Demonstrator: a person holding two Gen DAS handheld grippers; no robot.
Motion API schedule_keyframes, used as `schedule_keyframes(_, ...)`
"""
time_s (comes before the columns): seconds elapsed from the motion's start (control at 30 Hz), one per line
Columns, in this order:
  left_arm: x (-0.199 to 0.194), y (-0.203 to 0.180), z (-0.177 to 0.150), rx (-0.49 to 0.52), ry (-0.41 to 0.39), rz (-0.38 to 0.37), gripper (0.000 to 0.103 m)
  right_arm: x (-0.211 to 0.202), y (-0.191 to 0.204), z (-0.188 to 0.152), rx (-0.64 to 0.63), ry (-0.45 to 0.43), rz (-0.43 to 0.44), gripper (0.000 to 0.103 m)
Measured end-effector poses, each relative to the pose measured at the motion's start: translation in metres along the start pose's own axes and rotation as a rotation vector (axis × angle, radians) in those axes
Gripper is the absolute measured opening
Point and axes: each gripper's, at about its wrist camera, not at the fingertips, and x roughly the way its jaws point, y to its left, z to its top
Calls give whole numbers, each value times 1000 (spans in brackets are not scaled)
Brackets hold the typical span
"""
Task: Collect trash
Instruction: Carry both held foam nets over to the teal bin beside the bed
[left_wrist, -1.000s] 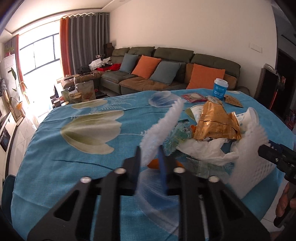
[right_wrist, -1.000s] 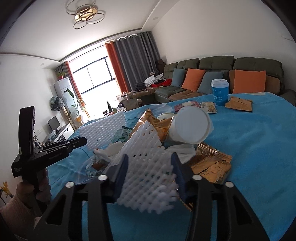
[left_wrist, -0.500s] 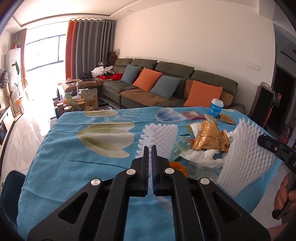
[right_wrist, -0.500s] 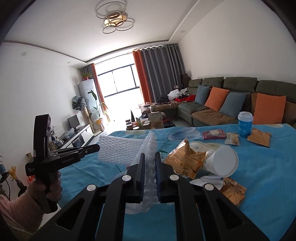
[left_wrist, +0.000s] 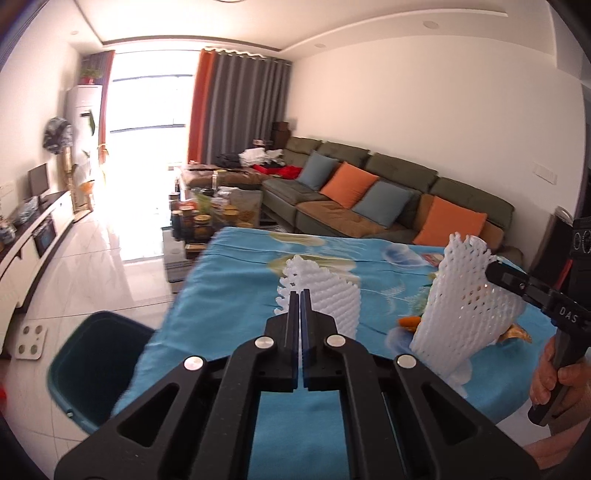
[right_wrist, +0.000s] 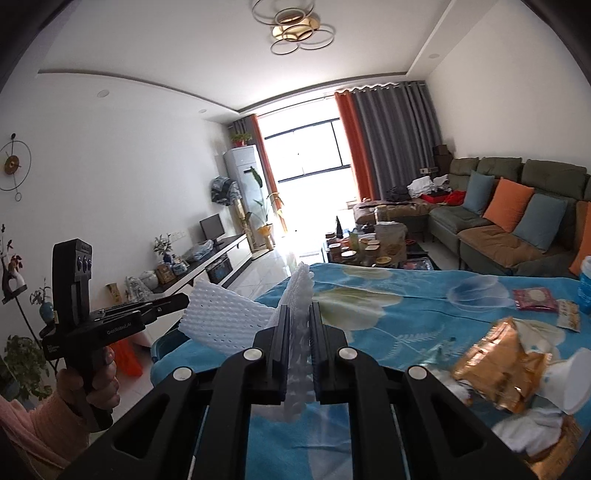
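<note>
Mid-carry, between pick-up and drop: left gripper clamped with its fingers nearly together on one white foam net, right gripper pinched narrow on a second foam net, both held above the blue-clothed surface. Next, probably: swing over to the dark green bin on the floor beside the surface, then release (light foam, likely to cling). Wrappers and paper cup not yet collected.
</note>
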Motion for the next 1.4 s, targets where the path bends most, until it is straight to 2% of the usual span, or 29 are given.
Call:
schedule_keyframes(0.3,-57,100,4,-131,-52,230,1,79,60,28,-44,61,180,9)
schedule_keyframes(0.37,-65,123,1,-165,-52,263,1,96,76,34,-61,72,205,9)
schedule_keyframes(0.47,-68,151,-7,-233,-22,225,1,113,87,37,-70,93,223,9)
schedule_keyframes(0.57,-63,151,-17,-197,19,197,1,118,89,39,-66,97,214,9)
schedule_keyframes(0.63,-55,148,-28,-195,71,125,25,118,86,38,-55,106,201,9)
schedule_keyframes(0.67,-49,144,-34,-200,99,87,49,121,85,37,-52,111,192,9)
schedule_keyframes(0.7,-44,140,-38,-196,115,59,53,121,82,37,-44,118,182,9)
schedule_keyframes(0.87,-13,123,-59,-208,222,-43,52,134,77,32,-18,144,158,9)
schedule_keyframes(0.93,1,115,-68,-215,252,-57,51,135,77,30,-20,151,156,9)
schedule_keyframes(1.03,12,112,-72,-226,268,-71,36,138,78,29,-26,160,159,9)
schedule_keyframes(1.07,13,112,-73,-229,270,-77,26,140,78,29,-28,163,161,9)
schedule_keyframes(1.1,13,111,-73,-224,268,-65,16,141,79,29,-29,166,164,9)
schedule_keyframes(1.17,18,109,-75,-219,255,-47,13,145,80,30,-31,170,169,9)
schedule_keyframes(1.2,17,109,-74,-222,247,-46,8,147,80,31,-32,170,173,9)
schedule_keyframes(1.4,1,127,-65,-245,184,32,8,161,86,36,-32,170,206,9)
